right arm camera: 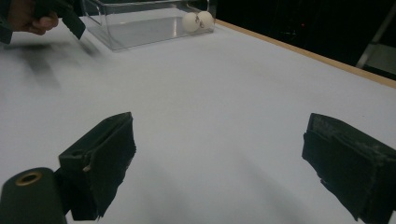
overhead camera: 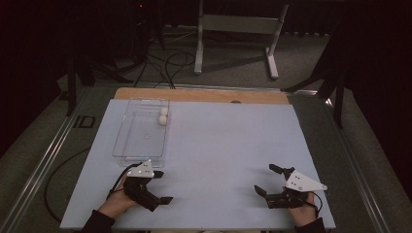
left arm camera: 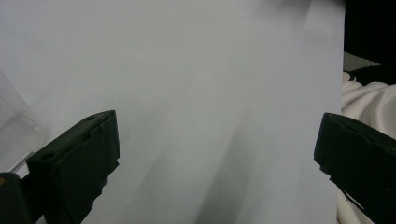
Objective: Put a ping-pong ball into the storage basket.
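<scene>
In the high view the left gripper (overhead camera: pixel 163 187) sat at lower left of the frame, held by the left hand (overhead camera: pixel 116 203), jaws spread wide apart w/ nothing between them. It lay just below the near end of the tray (overhead camera: pixel 120 152), close to it but whether touching couldn't be told. The right gripper (overhead camera: pixel 268 180) sat at lower right, in the right hand (overhead camera: pixel 303 213), jaws also wide apart and empty, well apart from the tray.

The tray was clear plastic, long side running up the frame, at left-center on the mat (overhead camera: pixel 228 145). 2 balls (overhead camera: pixel 163 115) lay in its far right corner, one above the other in frame, touching or nearly so.

Left gripper view: left gripper (left arm camera: pixel 217 151) w/ 2 black jaws at lower left and lower right edges, bare mat (left arm camera: pixel 196 70) between; a corner of the tray (left arm camera: pixel 16 128) at left edge.

Right gripper view: right gripper (right arm camera: pixel 219 156) w/ jaws far apart over the mat (right arm camera: pixel 224 93). Tray (right arm camera: pixel 140 35) at top of frame, the 2 balls (right arm camera: pixel 197 21) side by side inside; left gripper (right arm camera: pixel 70 18) blurred at upper left beside the tray.
</scene>
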`<state>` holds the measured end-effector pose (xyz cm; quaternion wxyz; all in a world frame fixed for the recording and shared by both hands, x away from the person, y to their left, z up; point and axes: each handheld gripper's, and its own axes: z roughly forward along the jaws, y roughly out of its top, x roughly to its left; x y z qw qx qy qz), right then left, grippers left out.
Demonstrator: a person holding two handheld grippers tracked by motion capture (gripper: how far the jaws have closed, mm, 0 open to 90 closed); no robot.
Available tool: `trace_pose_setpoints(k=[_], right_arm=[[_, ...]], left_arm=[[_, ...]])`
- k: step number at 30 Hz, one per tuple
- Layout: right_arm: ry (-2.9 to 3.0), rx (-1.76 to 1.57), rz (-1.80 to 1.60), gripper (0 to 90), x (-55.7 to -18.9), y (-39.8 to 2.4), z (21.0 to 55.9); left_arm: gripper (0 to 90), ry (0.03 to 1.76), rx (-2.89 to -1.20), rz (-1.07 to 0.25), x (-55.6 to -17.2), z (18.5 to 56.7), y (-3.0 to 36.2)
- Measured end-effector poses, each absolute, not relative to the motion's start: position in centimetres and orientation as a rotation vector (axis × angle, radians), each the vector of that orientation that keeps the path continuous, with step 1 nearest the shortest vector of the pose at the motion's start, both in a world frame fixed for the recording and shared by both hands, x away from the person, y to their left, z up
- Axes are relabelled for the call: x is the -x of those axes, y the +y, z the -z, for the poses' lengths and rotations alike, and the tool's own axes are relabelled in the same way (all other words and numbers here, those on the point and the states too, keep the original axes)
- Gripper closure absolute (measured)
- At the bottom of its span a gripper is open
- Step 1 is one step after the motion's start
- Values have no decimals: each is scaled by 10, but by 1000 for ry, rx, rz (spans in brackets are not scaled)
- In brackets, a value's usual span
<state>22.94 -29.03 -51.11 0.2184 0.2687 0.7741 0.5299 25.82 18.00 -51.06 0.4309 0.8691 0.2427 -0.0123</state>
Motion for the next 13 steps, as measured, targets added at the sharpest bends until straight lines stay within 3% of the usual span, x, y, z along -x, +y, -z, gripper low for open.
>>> trace_pose_setpoints(k=[13], right_arm=[[2148, -746, -1463, 92, -230, -290, 512]], left_arm=[[13, 600, -2178, 27, -258, 512, 178]])
